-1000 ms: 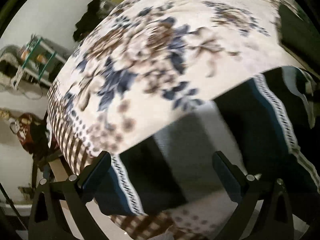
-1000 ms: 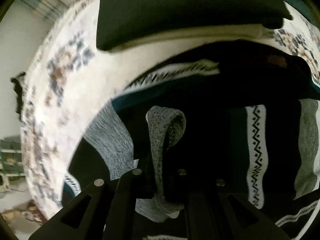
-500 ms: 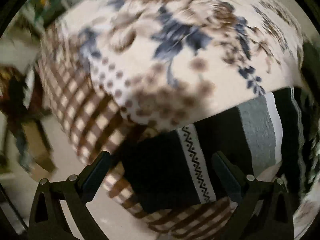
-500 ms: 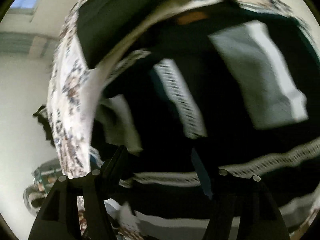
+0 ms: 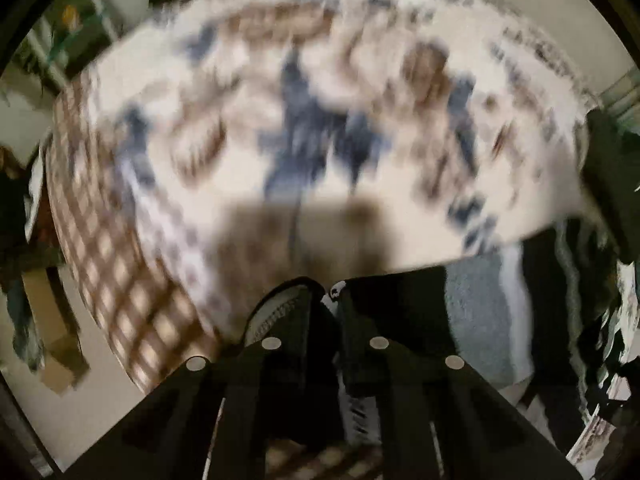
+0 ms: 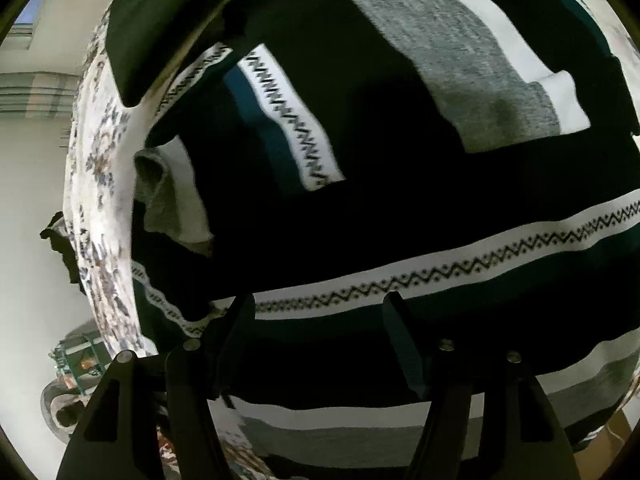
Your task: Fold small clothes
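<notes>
Left gripper [image 5: 326,300]: jaws have just been closing and are now drawn narrow on a fold of the sweater [image 6: 400,208], pinched at its near edge; a strip of patterned knit is seen caught between the pads. The view is blurred, so how deep the fabric sits cannot be told. Risk judged: a shallow pinch may be pulled free when the cloth is lifted or dragged, and only the top layer may be carried, leaving the lower layer behind.

Right gripper [image 6: 320,312]: jaws are held apart, with nothing pressed between them; they stand over the white zigzag band [image 6: 460,268] of the sweater. Risk judged: with one side unheld, the sweater may be skewed by a one-handed pull, and the fold may come out crooked.

Sweater: dark knit with white patterned bands and a grey panel [image 6: 460,60], spread on the bedspread [image 5: 320,140], partly folded, with a loose grey flap [image 6: 168,200] turned up at one side. Risk judged: this flap may be trapped inside the next fold and a lump left.

Bedspread: floral, with a checked border [image 5: 120,280] near the bed's edge. Risk judged: soft cover may be bunched or snagged with the sweater.

Beyond: a dark cushion [image 6: 168,20] is seen just past the sweater; crowding of the far edge is possible.
</notes>
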A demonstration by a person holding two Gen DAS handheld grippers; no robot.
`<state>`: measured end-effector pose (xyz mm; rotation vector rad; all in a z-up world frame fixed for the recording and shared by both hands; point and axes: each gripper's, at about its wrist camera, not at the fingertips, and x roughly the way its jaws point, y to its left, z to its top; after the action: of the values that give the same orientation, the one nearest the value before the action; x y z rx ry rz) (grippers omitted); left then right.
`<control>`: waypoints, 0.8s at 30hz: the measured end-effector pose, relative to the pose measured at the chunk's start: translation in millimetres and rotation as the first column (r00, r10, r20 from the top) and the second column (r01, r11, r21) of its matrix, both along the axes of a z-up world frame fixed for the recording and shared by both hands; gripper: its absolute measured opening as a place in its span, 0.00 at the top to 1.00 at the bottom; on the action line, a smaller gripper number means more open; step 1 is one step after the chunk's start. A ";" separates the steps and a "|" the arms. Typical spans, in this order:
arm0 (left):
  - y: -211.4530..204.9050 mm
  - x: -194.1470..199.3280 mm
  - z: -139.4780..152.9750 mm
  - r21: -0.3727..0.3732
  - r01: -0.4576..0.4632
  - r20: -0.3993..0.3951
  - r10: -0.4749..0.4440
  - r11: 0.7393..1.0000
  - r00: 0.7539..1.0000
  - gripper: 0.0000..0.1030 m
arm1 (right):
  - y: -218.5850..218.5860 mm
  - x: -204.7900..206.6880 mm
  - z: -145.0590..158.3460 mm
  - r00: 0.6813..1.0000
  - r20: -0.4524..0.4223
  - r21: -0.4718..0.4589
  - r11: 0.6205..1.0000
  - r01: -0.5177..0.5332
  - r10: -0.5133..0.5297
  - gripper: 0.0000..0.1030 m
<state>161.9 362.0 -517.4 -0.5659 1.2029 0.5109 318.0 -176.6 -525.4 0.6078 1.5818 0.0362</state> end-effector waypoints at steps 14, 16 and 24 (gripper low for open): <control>88.7 112.8 -8.5 -0.050 -0.027 0.071 0.031 0.998 0.997 0.85 | 49.6 29.9 -14.5 0.997 0.051 0.029 0.998 0.048 -0.049 0.34; 82.1 109.2 -3.0 -0.064 -0.052 0.065 0.056 0.997 0.996 0.81 | 47.0 28.8 -14.6 0.996 0.053 0.043 0.997 0.069 -0.071 0.34; 44.4 92.0 61.3 0.083 -0.071 0.111 0.061 0.994 0.992 0.23 | -2.6 -15.0 -6.1 0.978 0.004 0.102 0.973 0.207 -0.209 0.34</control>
<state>253.9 406.4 -456.1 -0.5533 1.0564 0.5789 303.0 -179.1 -531.5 0.8480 1.5014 -0.0366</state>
